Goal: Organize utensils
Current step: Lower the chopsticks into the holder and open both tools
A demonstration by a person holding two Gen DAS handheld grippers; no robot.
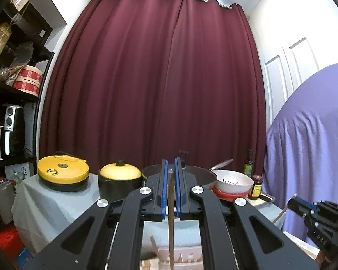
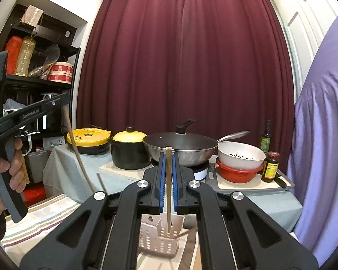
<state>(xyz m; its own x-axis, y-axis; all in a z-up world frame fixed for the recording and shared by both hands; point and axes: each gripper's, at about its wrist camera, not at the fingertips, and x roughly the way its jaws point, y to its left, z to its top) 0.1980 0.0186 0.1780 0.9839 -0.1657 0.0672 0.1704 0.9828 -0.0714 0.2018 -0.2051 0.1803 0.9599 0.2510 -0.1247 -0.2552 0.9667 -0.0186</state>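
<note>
My left gripper (image 1: pixel 171 166) is shut on a thin wooden chopstick (image 1: pixel 170 225) that hangs straight down between the blue pads. In the right wrist view the left gripper (image 2: pixel 66 99) is at the left with a hand (image 2: pixel 2 175) on its grip, and its chopstick (image 2: pixel 78 155) trails down. My right gripper (image 2: pixel 168 157) is shut on a second chopstick (image 2: pixel 168 191). That chopstick's lower end shows over the open top of a pale perforated utensil holder (image 2: pixel 162 240); I cannot tell whether it is inside. The right gripper (image 1: pixel 291 202) also shows at the right edge.
Behind stands a cloth-covered table (image 2: pixel 63 164) with a yellow-lidded cooker (image 2: pixel 87 139), a black pot (image 2: pixel 129 155), a lidded wok (image 2: pixel 180 148), a white colander (image 2: pixel 241 155) in a red bowl (image 2: pixel 238 173) and two bottles (image 2: pixel 270 166). A striped cloth (image 2: pixel 40 220) lies under the holder. Shelves (image 2: pixel 40 83) stand left, purple fabric (image 2: pixel 322 135) right.
</note>
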